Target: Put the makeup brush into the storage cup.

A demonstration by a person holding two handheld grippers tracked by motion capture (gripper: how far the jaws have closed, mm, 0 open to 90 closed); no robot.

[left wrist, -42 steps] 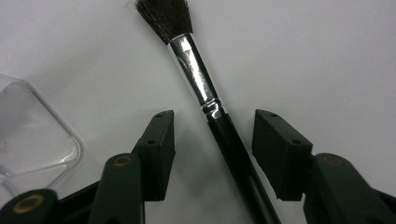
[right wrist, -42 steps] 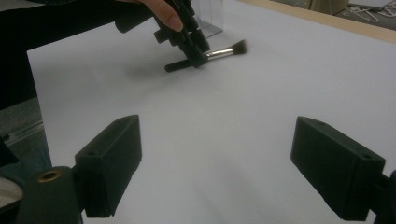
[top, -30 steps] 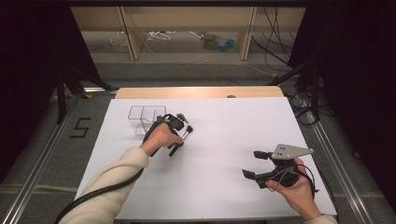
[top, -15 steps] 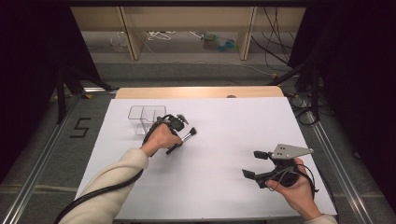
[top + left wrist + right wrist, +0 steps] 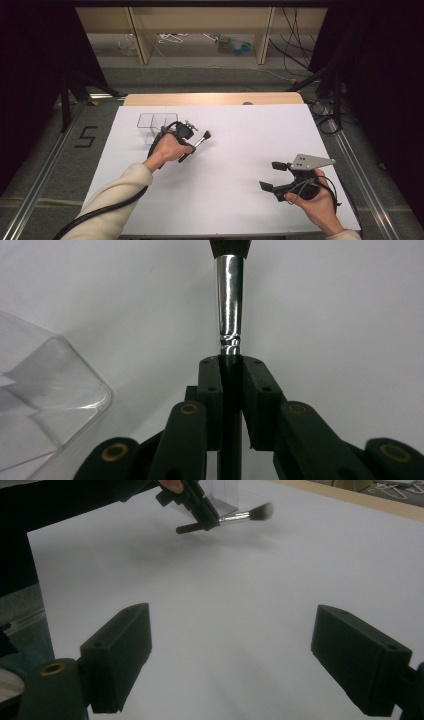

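Near the table's [image 5: 240, 125] far-left corner, left gripper [image 5: 192, 146] clamps a makeup brush [image 5: 229, 305]: black handle, silver ferrule, dark bristles; right gripper [image 5: 274, 176] gapes.

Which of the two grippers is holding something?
The left gripper: its fingers are shut on the makeup brush. The right gripper is open, with nothing between its fingers.

Clear box [image 5: 152, 124] stood near table's [image 5: 250, 150] far-left corner, sole obstacle on surface. Left gripper [image 5: 192, 141] with brush [image 5: 200, 141] hung just beside box's right side. Centre, far-right corner, near-left corner lay open. Right gripper [image 5: 274, 176] occupied near-right corner, jaws wide.
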